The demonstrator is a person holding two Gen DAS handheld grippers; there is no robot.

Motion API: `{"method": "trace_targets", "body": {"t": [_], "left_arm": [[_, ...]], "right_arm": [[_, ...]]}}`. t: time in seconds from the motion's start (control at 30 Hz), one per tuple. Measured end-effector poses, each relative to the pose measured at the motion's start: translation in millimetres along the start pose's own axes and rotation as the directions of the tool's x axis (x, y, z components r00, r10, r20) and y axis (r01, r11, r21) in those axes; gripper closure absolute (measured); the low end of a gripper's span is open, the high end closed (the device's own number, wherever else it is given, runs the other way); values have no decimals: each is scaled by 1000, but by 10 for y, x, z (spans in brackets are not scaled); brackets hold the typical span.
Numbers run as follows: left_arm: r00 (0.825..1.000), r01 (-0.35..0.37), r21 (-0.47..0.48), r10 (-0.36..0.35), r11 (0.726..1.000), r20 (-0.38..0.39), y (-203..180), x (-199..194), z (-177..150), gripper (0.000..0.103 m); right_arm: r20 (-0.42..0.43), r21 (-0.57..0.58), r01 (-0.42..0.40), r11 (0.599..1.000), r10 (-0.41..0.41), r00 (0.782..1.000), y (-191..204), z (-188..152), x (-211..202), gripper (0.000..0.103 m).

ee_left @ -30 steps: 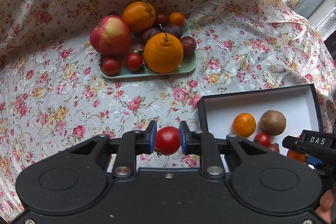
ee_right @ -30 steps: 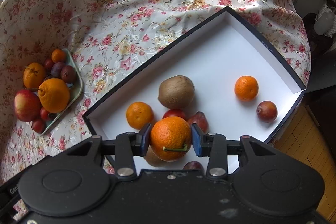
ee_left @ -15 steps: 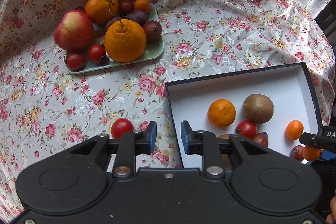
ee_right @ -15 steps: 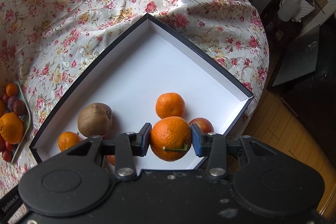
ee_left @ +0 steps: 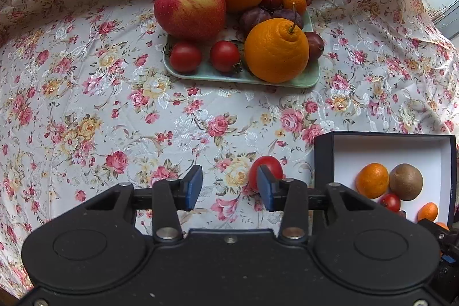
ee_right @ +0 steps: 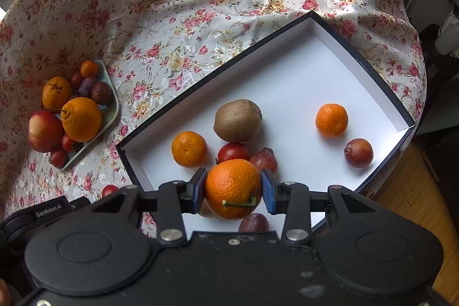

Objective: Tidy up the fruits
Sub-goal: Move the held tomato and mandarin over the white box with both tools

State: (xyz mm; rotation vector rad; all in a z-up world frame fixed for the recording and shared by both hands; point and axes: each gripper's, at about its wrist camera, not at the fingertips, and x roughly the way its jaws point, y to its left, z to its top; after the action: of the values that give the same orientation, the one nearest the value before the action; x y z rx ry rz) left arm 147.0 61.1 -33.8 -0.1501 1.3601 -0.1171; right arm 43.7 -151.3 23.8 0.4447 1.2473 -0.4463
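Currently, my left hand-held gripper [ee_left: 228, 187] is opening with nothing between its pads, a tomato [ee_left: 265, 171] lying loose on the worktop beside the box [ee_right: 338, 30], over which my right hand-held gripper [ee_right: 233, 189] clamps an orange [ee_right: 233, 188], presumably for placing.

Left gripper [ee_left: 228, 187] jaws opening; right gripper [ee_right: 233, 190] jaws clamped.
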Motion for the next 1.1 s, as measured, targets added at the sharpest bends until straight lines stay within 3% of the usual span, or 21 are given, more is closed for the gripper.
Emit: {"method": "trace_targets", "body": {"t": [0.33,0.57,0.73,0.83,0.87,1.1], "left_arm": [[1000,10,77,-9,997,-3,-248,198,-40,48],[1000,17,35,-16,999,-17,-250,350,7,47],[1000,-18,39,18,999,-6,-285,437,1,47],[1000,-26,35,26,999,1,-303,462,-7,51],[1000,-21,45,21,999,12,-326,456,-14,63],[999,-42,12,42,999,33,-358,359,-2,62]], "right_arm": [[-31,-59,-50,997,48,998,431,-118,37,62],[-45,-49,-44,998,42,998,395,-99,107,62],[-48,-31,-40,999,39,998,322,-83,112,62],[-49,-24,-39,999,38,998,279,-73,119,62],[-48,-22,-38,999,37,998,264,-68,119,62],[-41,17,-30,999,30,999,58,2,100,62]]}}
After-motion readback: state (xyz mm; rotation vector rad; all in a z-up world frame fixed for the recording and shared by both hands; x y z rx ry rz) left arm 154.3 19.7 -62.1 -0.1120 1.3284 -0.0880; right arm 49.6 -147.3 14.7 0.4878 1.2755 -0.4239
